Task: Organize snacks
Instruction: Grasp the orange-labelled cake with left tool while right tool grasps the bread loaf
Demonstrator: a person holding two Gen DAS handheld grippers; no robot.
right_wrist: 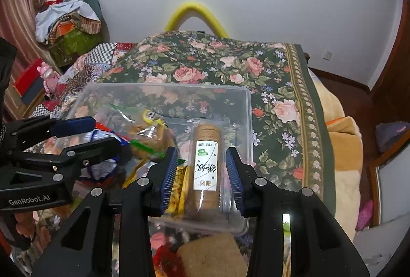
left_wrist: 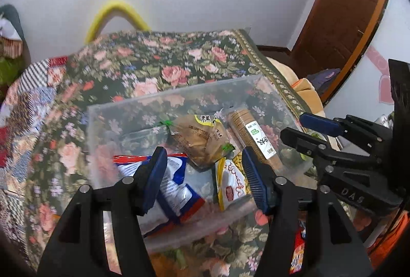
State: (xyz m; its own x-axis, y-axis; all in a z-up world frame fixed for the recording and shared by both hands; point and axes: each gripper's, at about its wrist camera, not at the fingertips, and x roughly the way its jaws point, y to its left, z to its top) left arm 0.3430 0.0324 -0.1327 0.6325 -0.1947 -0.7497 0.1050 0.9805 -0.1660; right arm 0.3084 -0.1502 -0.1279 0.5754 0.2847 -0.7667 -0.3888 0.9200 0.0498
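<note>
A clear plastic bin (left_wrist: 166, 95) (right_wrist: 166, 84) stands on the floral cloth and holds several snacks. My left gripper (left_wrist: 203, 177) hangs open over its near left part, above a blue-and-white bag (left_wrist: 179, 190) and a yellow-and-white packet (left_wrist: 230, 187); neither pad presses on them. A wrapped brown cake (left_wrist: 200, 141) (right_wrist: 151, 133) lies mid-bin. A brown biscuit roll (left_wrist: 253, 138) (right_wrist: 206, 166) with a white label lies along the right wall. My right gripper (right_wrist: 202, 174) (left_wrist: 294, 127) straddles the roll, open, with a gap on each side. The left gripper (right_wrist: 105, 132) shows at the left of the right wrist view.
The floral cloth (left_wrist: 166, 64) stretches beyond the bin to a white wall with a yellow foam arch (right_wrist: 197, 13). In front of the bin lie a red packet (left_wrist: 298, 251) and a brown packet (right_wrist: 212, 251). A wooden door (left_wrist: 343, 10) stands at the right, and piled clutter (right_wrist: 69, 26) at the left.
</note>
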